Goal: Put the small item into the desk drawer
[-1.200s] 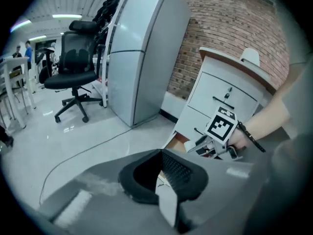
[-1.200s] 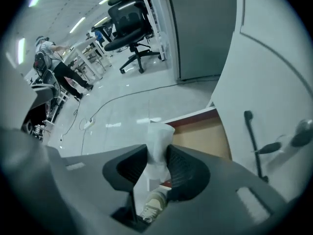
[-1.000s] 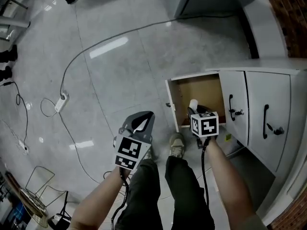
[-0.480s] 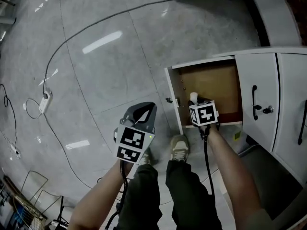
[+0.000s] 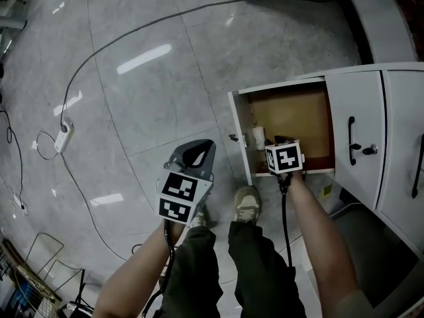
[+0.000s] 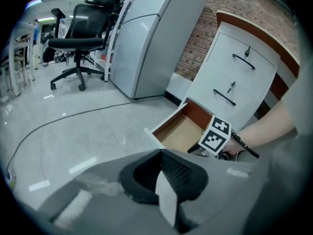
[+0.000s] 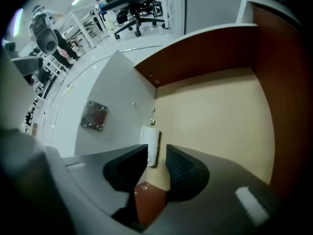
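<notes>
The small white item [image 5: 258, 138] lies inside the open drawer [image 5: 236, 134] near its front left corner. In the right gripper view the small white item [image 7: 150, 145] rests against the drawer's white front wall [image 7: 112, 106], just past my jaw tips. My right gripper [image 5: 281, 142] hovers over the drawer, open, jaws [image 7: 156, 153] parted wider than the item. My left gripper [image 5: 197, 156] hangs over the floor left of the drawer, shut and empty [image 6: 160, 156]. The drawer's tan bottom [image 7: 215, 116] is otherwise bare.
White cabinet doors with black handles [image 5: 351, 141] stand right of the drawer. A cable [image 5: 99, 78] and power strip [image 5: 64, 138] lie on the grey floor. The person's shoes [image 5: 245, 204] are just in front of the drawer. An office chair [image 6: 78, 43] stands further off.
The right gripper drew back slightly toward the person. The white item, earlier at its tips, now lies to the left in the drawer. The left gripper has barely moved.
</notes>
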`<state>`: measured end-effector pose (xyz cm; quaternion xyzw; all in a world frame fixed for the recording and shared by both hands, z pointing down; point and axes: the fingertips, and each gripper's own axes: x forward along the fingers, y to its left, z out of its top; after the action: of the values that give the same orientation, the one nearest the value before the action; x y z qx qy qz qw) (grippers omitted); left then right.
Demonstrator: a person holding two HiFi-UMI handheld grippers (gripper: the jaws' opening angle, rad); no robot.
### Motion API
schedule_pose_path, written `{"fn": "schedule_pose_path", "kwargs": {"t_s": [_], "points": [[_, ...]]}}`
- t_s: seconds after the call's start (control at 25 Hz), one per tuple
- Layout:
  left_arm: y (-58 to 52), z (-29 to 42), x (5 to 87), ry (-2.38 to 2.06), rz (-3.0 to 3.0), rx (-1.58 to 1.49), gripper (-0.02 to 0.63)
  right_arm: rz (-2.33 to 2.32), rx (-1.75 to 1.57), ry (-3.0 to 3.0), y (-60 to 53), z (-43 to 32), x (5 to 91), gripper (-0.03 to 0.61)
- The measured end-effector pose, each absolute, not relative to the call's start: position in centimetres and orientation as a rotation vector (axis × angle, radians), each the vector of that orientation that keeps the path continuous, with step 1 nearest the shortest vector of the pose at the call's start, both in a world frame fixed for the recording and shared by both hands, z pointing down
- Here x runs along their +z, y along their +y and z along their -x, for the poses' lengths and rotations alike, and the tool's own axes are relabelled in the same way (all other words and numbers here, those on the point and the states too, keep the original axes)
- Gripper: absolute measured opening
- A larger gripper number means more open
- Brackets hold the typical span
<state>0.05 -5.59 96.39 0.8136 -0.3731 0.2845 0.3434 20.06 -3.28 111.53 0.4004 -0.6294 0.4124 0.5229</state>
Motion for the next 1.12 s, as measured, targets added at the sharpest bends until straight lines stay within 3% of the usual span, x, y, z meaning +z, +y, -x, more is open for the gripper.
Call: {"fn": "schedule_pose_path", "kwargs": {"t_s": [0.12, 0.52, 1.12], "points": [[-5.7, 0.1, 94.0, -0.976, -2.122, 0.737, 0.003, -0.995, 1.038, -1.536, -3.4, -19.5, 108.0, 0.08], [-6.9, 0.4, 79.3, -1.02, -2.21, 0.734, 0.002, -1.069, 1.048, -1.773, -4.7, -17.8, 88.1, 0.005], [-4.6, 1.6, 52.5, -1.101, -2.295, 0.618, 0.003, -1.199, 0.904, -2.237, -3.2, -12.3, 49.1, 0.003]]}}
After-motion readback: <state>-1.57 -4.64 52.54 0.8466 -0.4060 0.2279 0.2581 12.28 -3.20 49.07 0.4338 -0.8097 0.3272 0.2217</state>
